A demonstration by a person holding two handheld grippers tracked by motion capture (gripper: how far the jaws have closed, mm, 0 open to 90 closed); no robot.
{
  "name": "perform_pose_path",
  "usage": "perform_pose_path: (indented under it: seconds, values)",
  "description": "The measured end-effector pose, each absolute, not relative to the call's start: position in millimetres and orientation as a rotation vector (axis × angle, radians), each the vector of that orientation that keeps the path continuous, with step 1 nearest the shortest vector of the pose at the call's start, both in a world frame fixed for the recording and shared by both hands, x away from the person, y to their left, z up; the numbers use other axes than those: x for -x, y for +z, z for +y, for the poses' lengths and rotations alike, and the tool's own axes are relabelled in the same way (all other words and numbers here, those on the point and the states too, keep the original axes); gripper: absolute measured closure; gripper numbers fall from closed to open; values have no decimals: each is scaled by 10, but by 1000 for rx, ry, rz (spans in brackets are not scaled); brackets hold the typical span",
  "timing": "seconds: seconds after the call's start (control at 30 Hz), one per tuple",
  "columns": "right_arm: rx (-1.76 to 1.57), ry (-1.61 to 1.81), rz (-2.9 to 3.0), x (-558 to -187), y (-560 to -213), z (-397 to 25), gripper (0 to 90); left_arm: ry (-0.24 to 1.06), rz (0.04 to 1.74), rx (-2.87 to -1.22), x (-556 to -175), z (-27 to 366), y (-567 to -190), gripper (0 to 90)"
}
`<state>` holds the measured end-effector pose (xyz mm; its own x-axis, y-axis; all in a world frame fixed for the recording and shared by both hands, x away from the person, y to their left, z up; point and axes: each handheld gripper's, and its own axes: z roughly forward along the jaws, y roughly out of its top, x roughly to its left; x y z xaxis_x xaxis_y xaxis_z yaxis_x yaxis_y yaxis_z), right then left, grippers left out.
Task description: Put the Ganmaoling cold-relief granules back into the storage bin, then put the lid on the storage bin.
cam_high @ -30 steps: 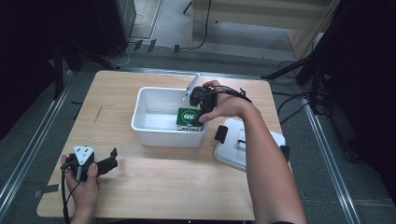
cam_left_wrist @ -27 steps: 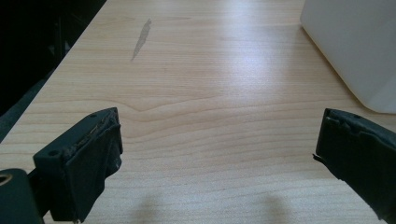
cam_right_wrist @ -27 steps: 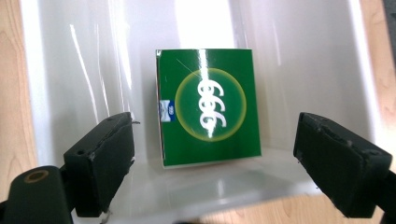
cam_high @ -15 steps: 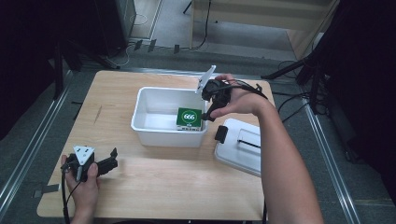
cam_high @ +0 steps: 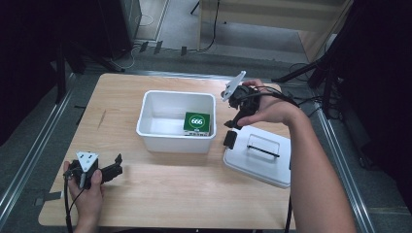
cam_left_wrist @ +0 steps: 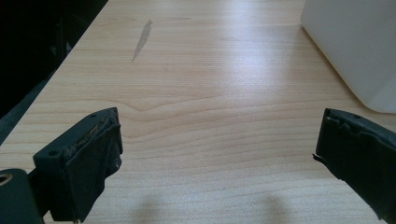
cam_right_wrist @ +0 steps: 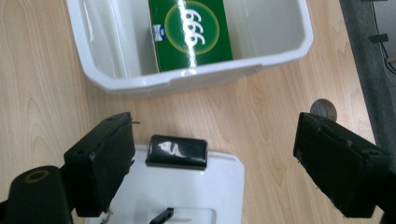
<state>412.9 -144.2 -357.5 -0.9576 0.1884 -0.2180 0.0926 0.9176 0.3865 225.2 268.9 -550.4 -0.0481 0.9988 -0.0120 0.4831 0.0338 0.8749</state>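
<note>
Tub (cam_high: 151, 114): plain white, glossy; box (cam_high: 197, 121) inside it: dark green, with a lighter green disc ringed in yellow and white "666" lettering; lid (cam_high: 260, 162): white, with black handle and black clip (cam_right_wrist: 177, 151); table (cam_high: 184, 189): light wood grain, one grey streak; gripper jaws: matt black; gripper top plates: pale grey.

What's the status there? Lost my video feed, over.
Both grippers open: right gripper above the lid, left gripper low over bare table. Green box lies in white bin. Nothing in the way.
</note>
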Motion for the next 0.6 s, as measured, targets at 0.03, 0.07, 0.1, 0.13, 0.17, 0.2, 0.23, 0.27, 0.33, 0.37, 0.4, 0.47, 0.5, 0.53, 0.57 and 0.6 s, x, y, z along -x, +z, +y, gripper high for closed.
perform_pose_path:
  seconds: [0.03, 0.07, 0.1, 0.13, 0.17, 0.2, 0.23, 0.27, 0.33, 0.37, 0.4, 0.47, 0.5, 0.53, 0.57, 0.6]
  values:
    - [-217, 547, 2828, -4113, -3578, -1470, 126, 941, 1617, -1534, -2252, 2690, -5503, 12]
    - [-219, 541, 2829, -4099, -3586, -1493, 126, 940, 1618, -1534, -2252, 2689, -5503, 12]
    - [-222, 534, 2830, -4084, -3596, -1517, 127, 941, 1617, -1533, -2252, 2689, -5503, 12]
    - [-222, 526, 2828, -4074, -3608, -1542, 127, 940, 1617, -1532, -2251, 2688, -5503, 12]
    - [-219, 518, 2827, -4064, -3620, -1567, 128, 939, 1617, -1532, -2250, 2690, -5503, 12]
    - [-222, 513, 2830, -4050, -3634, -1591, 128, 939, 1617, -1533, -2249, 2692, -5503, 12]
    - [-225, 511, 2829, -4037, -3647, -1617, 128, 939, 1617, -1532, -2249, 2692, -5503, 12]
    - [-240, 504, 2831, -4019, -3659, -1641, 128, 939, 1617, -1532, -2248, 2691, -5503, 12]
    - [-236, 506, 2829, -3999, -3690, -1693, 128, 941, 1616, -1533, -2249, 2689, -5503, 12]
    - [-246, 511, 2829, -3986, -3706, -1718, 128, 940, 1617, -1534, -2250, 2690, -5503, 12]
    - [-250, 507, 2830, -3979, -3720, -1744, 128, 939, 1616, -1535, -2250, 2692, -5503, 12]
    - [-263, 505, 2832, -3968, -3751, -1800, 131, 938, 1619, -1535, -2256, 2691, -5504, 12]
    - [-272, 499, 2834, -3962, -3768, -1830, 131, 940, 1619, -1536, -2258, 2689, -5504, 12]
    - [-280, 494, 2835, -3958, -3787, -1860, 134, 942, 1620, -1535, -2259, 2687, -5505, 12]
    - [-286, 491, 2837, -3953, -3804, -1889, 137, 943, 1620, -1536, -2258, 2687, -5505, 12]
    - [-292, 491, 2836, -3948, -3821, -1919, 141, 943, 1620, -1535, -2258, 2688, -5504, 12]
